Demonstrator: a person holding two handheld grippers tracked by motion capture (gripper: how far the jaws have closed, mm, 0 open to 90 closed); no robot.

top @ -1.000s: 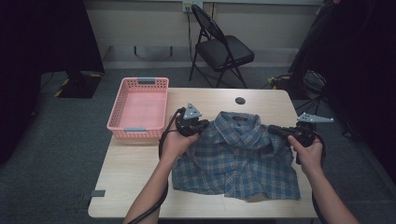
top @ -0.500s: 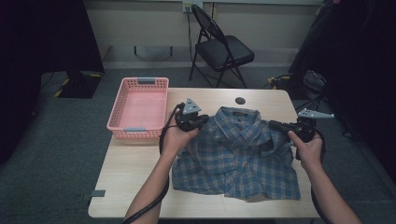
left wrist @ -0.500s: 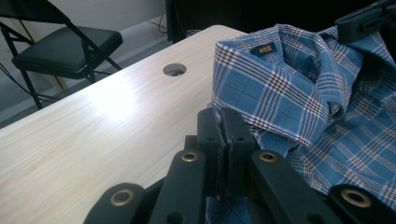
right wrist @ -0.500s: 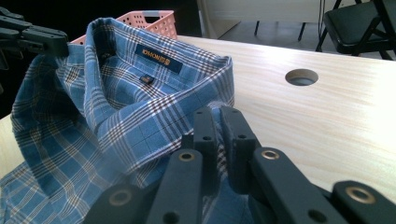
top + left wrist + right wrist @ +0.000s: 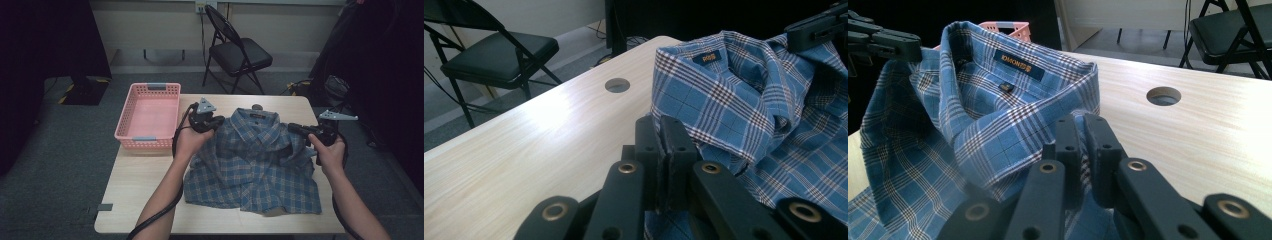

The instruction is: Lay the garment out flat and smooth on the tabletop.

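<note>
We work over a pale wooden tabletop, and we take the blue plaid shirt spread across it as our landmark: it lies face up with its collar toward the far edge and its hem toward us. Our left gripper sits at the shirt's left shoulder with its jaws pressed together on the cloth there, and our right gripper is clamped the same way on the right shoulder, where the fabric bunches up. The risk we see from here is uneven pull: if one hand lifts or draws faster than the other, the thin fold could slip from one grip, or the body could drag and wrinkle against the wood. Left of the shirt a pink basket rests on the corner, close enough to catch a sleeve swung that way. Beyond the collar stands a black folding chair on the floor, well clear. Just past the collar a small round hole in the wood poses no obstacle.
</note>
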